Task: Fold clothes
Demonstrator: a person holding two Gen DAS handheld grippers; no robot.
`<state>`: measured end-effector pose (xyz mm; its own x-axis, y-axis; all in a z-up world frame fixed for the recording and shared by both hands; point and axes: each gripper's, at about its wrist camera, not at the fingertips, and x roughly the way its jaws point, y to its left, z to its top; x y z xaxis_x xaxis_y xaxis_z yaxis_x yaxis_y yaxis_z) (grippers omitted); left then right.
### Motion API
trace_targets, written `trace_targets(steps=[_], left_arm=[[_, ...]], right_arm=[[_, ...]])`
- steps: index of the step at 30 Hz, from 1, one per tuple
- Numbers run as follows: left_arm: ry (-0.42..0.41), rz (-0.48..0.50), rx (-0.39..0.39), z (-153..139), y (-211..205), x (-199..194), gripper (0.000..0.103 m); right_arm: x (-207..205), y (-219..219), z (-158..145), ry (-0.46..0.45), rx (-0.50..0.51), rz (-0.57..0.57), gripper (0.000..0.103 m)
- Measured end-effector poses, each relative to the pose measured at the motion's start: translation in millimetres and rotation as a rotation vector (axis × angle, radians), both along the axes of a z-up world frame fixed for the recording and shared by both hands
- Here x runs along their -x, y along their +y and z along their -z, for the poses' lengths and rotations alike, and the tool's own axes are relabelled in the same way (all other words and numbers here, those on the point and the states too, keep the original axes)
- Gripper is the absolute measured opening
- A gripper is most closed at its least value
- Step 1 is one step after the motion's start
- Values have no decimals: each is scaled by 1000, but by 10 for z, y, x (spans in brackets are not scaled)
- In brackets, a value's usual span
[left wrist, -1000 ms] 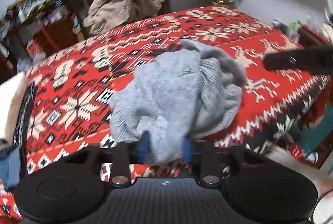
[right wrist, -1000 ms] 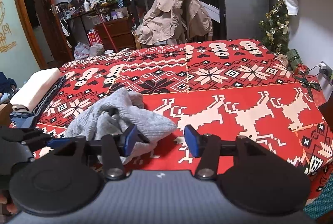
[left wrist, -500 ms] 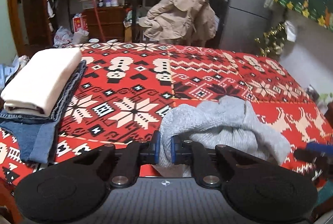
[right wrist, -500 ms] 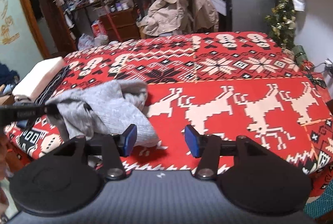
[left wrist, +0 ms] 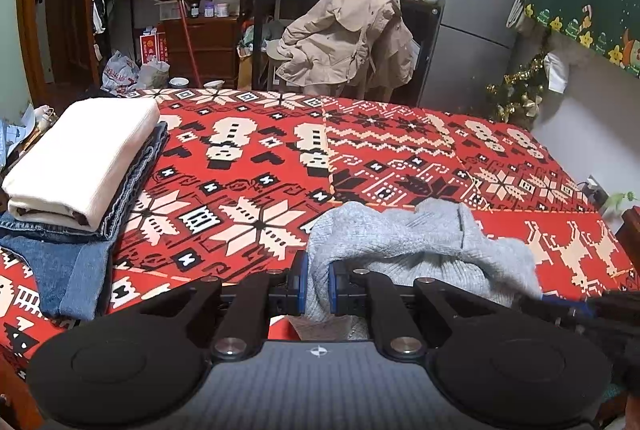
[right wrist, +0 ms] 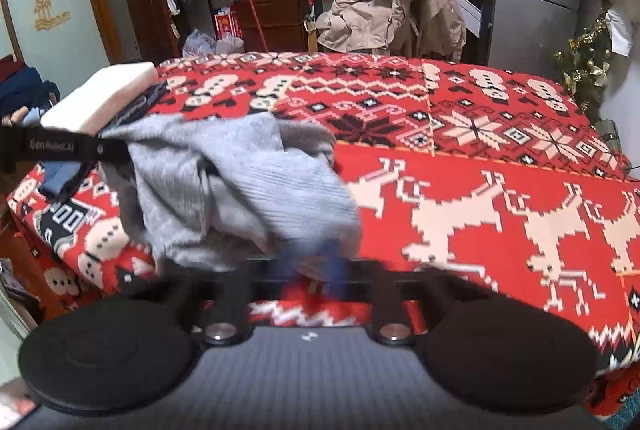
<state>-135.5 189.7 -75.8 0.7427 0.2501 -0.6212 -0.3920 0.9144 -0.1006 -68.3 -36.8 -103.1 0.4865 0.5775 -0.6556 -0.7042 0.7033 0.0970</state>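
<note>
A crumpled grey knit sweater (left wrist: pixel 420 246) lies near the front edge of the bed, which is covered by a red patterned blanket (left wrist: pixel 256 166). My left gripper (left wrist: pixel 318 288) is shut on a fold of the sweater's left edge. In the right wrist view the sweater (right wrist: pixel 240 186) hangs bunched over my right gripper (right wrist: pixel 310 270). Its blue fingers are blurred and close together around the sweater's lower right edge. The left gripper's arm (right wrist: pixel 60 146) shows at the left of that view, and the right gripper (left wrist: pixel 580 308) at the right of the left wrist view.
A folded stack with a cream cloth (left wrist: pixel 84 158) on top of dark and blue denim (left wrist: pixel 68 270) sits at the bed's left edge. Beyond the bed stand a chair draped with a beige jacket (left wrist: pixel 348 38), cluttered shelves and a grey fridge (left wrist: pixel 476 10).
The right gripper went from wide open beside the sweater to closing on its right edge. The left gripper stayed shut on the sweater and lifted it a little.
</note>
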Motion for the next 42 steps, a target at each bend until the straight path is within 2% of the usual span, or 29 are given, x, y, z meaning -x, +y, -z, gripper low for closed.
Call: trace_targets(steps=[10, 12, 14, 17, 19, 22, 23, 24, 27, 30, 42], left_arm=[[-119, 67, -17, -438, -81, 22, 9], [-119, 82, -30, -457, -114, -26, 9], [-84, 97, -39, -402, -135, -116, 12], [25, 96, -19, -185, -115, -275, 14], [67, 97, 16, -64, -96, -313, 19], [74, 101, 49, 22, -81, -256, 30], [77, 103, 43, 34, -81, -229, 33], [80, 104, 38, 47, -82, -201, 34], [87, 130, 42, 58, -77, -128, 36], [84, 137, 44, 44, -56, -52, 42], [114, 120, 69, 133, 29, 76, 43]], right_arm=[[-169, -279, -644, -109, -203, 112, 3], [-196, -341, -749, -120, -225, 121, 3], [-224, -376, -775, -120, -227, 128, 3], [-342, -384, -647, -46, -200, 143, 4], [-411, -412, -526, 24, -197, 171, 8], [-451, -479, -377, 90, -197, 200, 10], [-453, -501, -345, 93, -190, 203, 16], [-460, -522, -321, 93, -183, 206, 22], [-493, -625, -261, 122, -188, 209, 26], [-523, -743, -231, 166, -213, 219, 30], [-400, -736, -63, 185, -123, 174, 31]])
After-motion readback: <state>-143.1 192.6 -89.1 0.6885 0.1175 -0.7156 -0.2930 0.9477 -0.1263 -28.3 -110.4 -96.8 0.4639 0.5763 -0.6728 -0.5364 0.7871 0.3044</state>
